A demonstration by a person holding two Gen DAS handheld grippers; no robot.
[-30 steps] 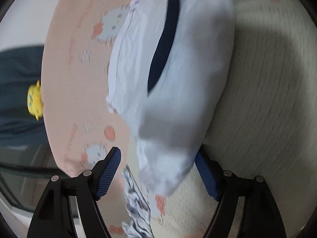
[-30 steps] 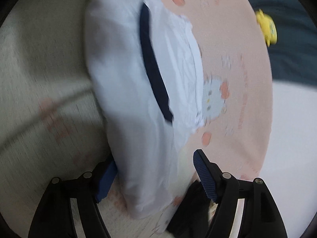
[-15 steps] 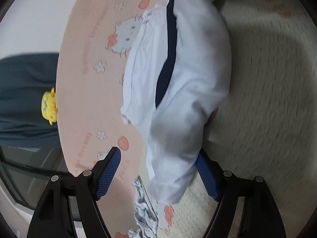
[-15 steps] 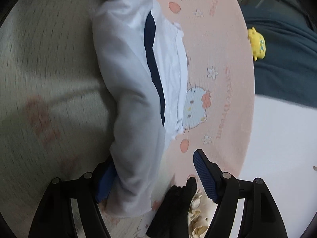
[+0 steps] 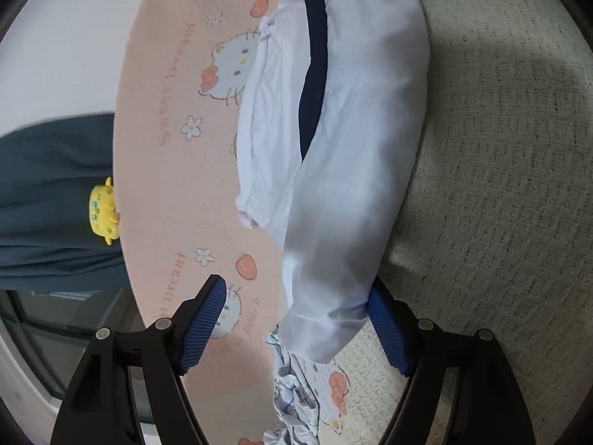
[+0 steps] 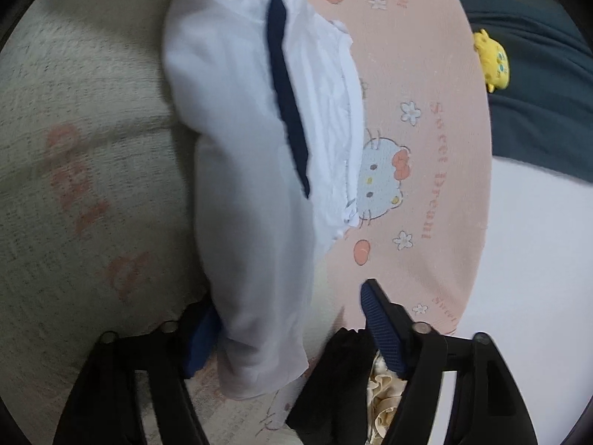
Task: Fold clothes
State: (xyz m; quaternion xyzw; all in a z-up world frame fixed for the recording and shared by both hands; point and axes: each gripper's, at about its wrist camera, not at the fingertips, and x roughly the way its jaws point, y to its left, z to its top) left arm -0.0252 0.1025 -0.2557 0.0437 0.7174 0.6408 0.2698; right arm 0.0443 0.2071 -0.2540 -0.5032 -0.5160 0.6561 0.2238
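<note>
Soft, light white shirt (image 5: 344, 193) sags between left gripper (image 5: 296, 319) and right gripper (image 6: 289, 328), both spread wide, best pinched at hems.

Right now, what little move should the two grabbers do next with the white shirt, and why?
Probably lower the white shirt flat onto the pink blanket. It sags bunched between the open left gripper and right gripper, its folded edge and navy stripe already draping over the blanket.

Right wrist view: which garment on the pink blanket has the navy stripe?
The white garment running up between the claw's fingers; the black garment and cream frilled one below show none.
</note>
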